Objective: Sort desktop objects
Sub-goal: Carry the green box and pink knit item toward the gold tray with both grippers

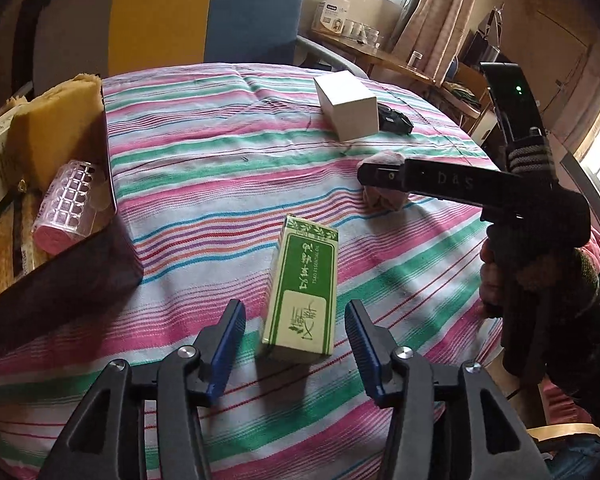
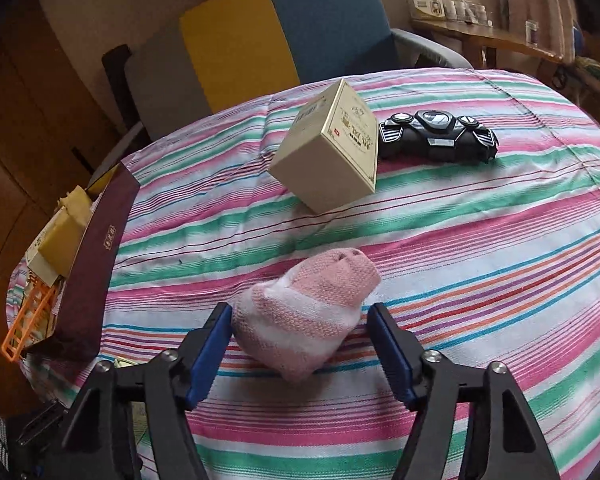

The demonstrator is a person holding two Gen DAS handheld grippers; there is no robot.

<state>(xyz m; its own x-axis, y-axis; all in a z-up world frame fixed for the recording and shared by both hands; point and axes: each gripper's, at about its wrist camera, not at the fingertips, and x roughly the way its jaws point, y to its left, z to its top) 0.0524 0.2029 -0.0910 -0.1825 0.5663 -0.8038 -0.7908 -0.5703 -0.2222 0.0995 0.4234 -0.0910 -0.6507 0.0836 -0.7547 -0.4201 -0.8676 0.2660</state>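
Observation:
A green and white carton [image 1: 303,288] lies flat on the striped tablecloth, its near end between the blue pads of my open left gripper [image 1: 296,344], not touched. A rolled pink and white knitted sock [image 2: 305,312] rests between the fingers of my open right gripper [image 2: 301,350]; the left pad is close to it or just touching. In the left wrist view the right gripper [image 1: 373,174] reaches over the same sock [image 1: 383,196]. A cream box [image 2: 331,156] and a black toy gadget [image 2: 437,134] sit farther back.
A dark maroon open box [image 1: 76,264] stands at the table's left edge, holding a clear studded container [image 1: 66,204], yellow sponge-like blocks [image 1: 60,116] and an orange rack [image 2: 26,320]. A blue and yellow chair [image 2: 284,24] stands behind the round table. A person's gloved hand [image 1: 539,264] grips the right tool.

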